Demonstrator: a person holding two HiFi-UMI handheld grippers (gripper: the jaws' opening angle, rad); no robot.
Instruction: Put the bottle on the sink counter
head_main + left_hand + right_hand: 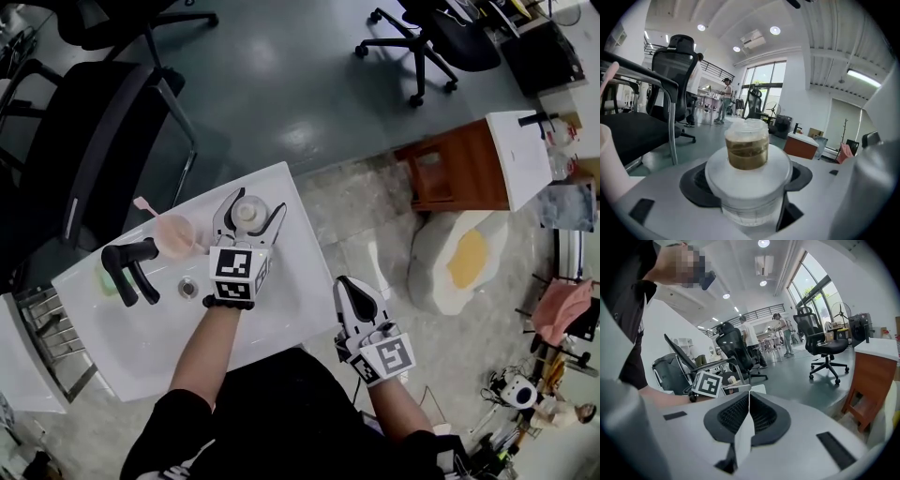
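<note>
A clear bottle (247,214) with a wide white cap and brownish contents sits between the jaws of my left gripper (250,210), over the far right corner of the white sink counter (281,314). In the left gripper view the bottle (747,149) fills the middle, and the left gripper (748,182) is shut on its clear body, pads against both sides. I cannot tell whether its base touches the counter. My right gripper (354,298) hangs off the counter's right edge; in the right gripper view the right gripper (748,414) is shut with nothing in it.
On the counter stand a black faucet (129,267), a pink cup (174,234) with a toothbrush, and the basin drain (188,288). A black office chair (89,150) is behind the sink. A wooden cabinet (464,169) and an egg-shaped cushion (459,258) lie to the right.
</note>
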